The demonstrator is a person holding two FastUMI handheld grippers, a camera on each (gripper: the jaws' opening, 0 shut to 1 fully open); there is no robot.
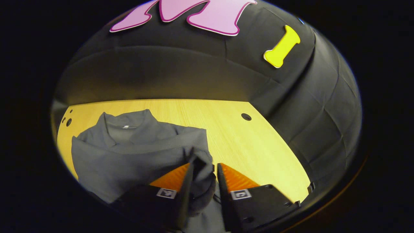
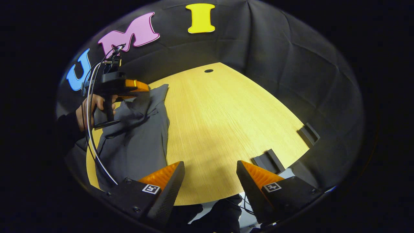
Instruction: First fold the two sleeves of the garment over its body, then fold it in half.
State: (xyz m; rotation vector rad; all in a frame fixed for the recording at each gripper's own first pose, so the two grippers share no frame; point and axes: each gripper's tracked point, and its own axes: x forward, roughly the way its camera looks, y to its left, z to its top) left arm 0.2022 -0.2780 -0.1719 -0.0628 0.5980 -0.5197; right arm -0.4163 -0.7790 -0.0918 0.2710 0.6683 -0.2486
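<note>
A grey collared garment lies on the wooden table, its collar toward the far edge. My left gripper is shut on a bunched fold of its cloth, lifted over the garment's right side. In the right gripper view the same garment lies at the left of the table, and the left gripper, held by a hand, hangs above it with cloth in its fingers. My right gripper stands open above the table's near edge, apart from the garment, with nothing between its fingers.
Two dark brackets sit at the table's right edge. A round hole lies near the far edge, and small holes mark the far left corner. Black cloth walls close in behind and right.
</note>
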